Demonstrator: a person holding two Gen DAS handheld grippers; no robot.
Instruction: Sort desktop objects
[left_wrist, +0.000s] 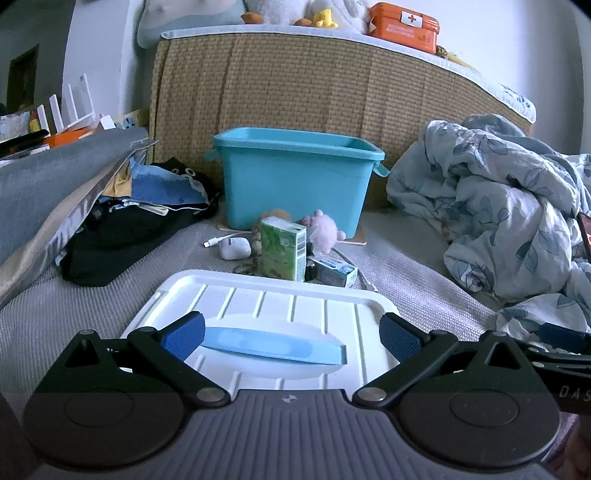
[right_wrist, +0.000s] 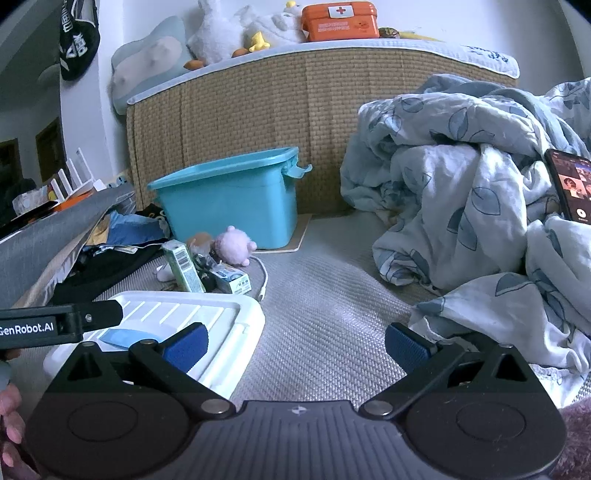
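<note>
White lid (left_wrist: 258, 314) lies under the wide-open, empty left gripper (left_wrist: 291, 332); right gripper (right_wrist: 297, 345) likewise. Reaching over could topple the green carton (left_wrist: 282, 249).

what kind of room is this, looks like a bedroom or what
Most likely a bedroom, worked on top of a bed: a rumpled leaf-print quilt, a woven headboard with plush toys along its top.

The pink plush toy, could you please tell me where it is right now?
In both wrist views the pink plush toy lies on the grey mat just in front of the teal bin, right of the upright green carton.
</note>
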